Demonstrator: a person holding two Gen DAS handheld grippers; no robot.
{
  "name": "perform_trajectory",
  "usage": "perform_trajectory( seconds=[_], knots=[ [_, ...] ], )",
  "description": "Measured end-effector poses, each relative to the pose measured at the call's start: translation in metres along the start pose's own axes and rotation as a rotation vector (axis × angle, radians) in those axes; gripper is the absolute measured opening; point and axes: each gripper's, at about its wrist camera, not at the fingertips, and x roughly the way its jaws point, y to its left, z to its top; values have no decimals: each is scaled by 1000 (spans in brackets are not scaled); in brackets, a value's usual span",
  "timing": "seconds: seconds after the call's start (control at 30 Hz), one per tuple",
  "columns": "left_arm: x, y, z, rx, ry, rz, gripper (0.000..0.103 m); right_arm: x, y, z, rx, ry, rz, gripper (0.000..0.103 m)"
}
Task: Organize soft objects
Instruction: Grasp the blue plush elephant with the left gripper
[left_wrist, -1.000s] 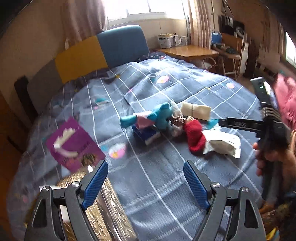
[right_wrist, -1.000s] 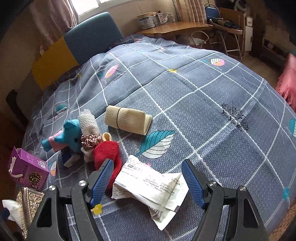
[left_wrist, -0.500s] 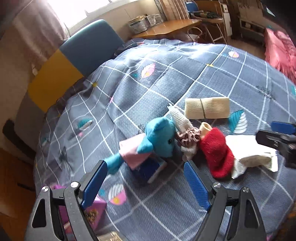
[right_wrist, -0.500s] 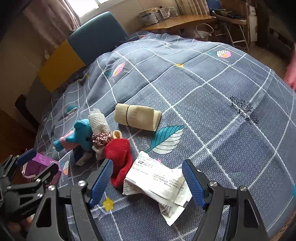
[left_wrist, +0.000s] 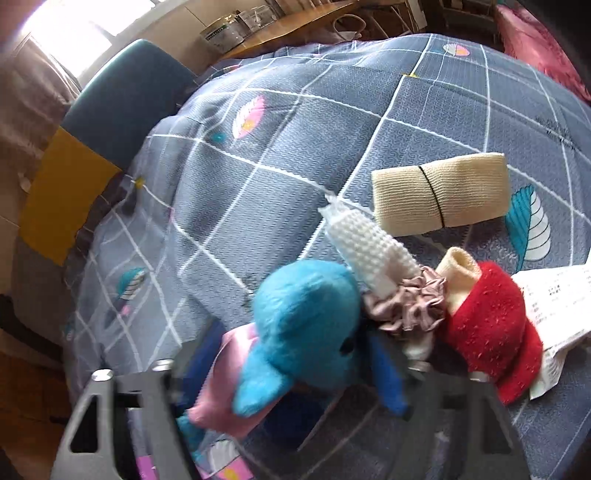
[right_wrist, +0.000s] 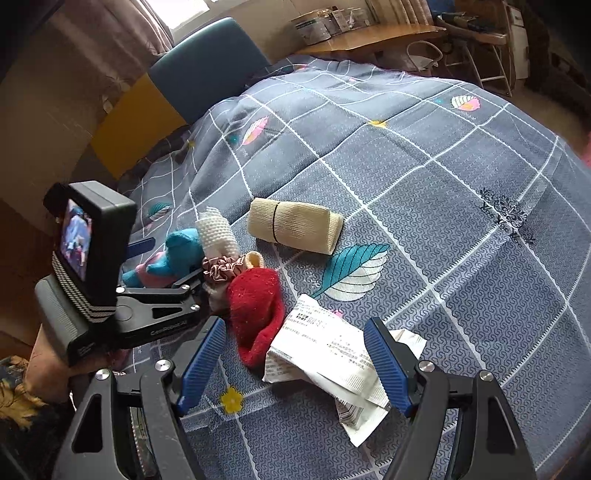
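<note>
A: Tools first. Where does the left tool (left_wrist: 291, 373) sit?

B: Down over the blue plush elephant (left_wrist: 306, 325), its blue pads either side of the toy. The view is blurred there, so I cannot tell whether it grips the elephant or only straddles it.

A: And the right tool (right_wrist: 295, 365)?

B: Spread wide, nothing between its pads. It hangs above a crumpled white paper (right_wrist: 332, 354) lying on the bed (right_wrist: 443, 206).

A: What surrounds the elephant?

B: A pink cloth (left_wrist: 225, 384) around its body and something dark blue under it. Just to its right a white knitted roll (left_wrist: 369, 247) leans in, touching a mauve satin scrunchie (left_wrist: 406, 306).

A: Next to the scrunchie?

B: A red fuzzy sock (left_wrist: 491, 325) with a cream cuff, touching the scrunchie on one side and overlapping the paper's edge on the other.

A: Anything lying apart?

B: A beige rolled bandage (left_wrist: 439, 199) with a black band around it, near the knitted roll but separate, beside a teal leaf printed on the grey checked quilt.

A: Beyond the bed?

B: A blue and yellow headboard (right_wrist: 207, 70), and a wooden desk (right_wrist: 373, 37) carrying containers.
</note>
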Motion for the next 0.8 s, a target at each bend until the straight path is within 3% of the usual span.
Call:
perform_trajectory(
  seconds=[0.13,0.27,0.47,0.63,0.8],
  knots=[
    [-9,7,-2,-73,-39,-31,45,-1,5,0,-31,-11,-18,77],
    [-35,28,-4,-184,-91,-93,45,0,10,0,-62,-5,-21,75],
    [-64,58,-15,-349,-93,-163,45,7,17,-7,-115,27,-32,75],
    [-79,108,-23,-553,-106,-219,45,18,29,-18,-194,72,-66,75],
    [-108,172,-52,-763,-156,-186,45,22,34,-23,-251,77,-107,75]
  ],
)
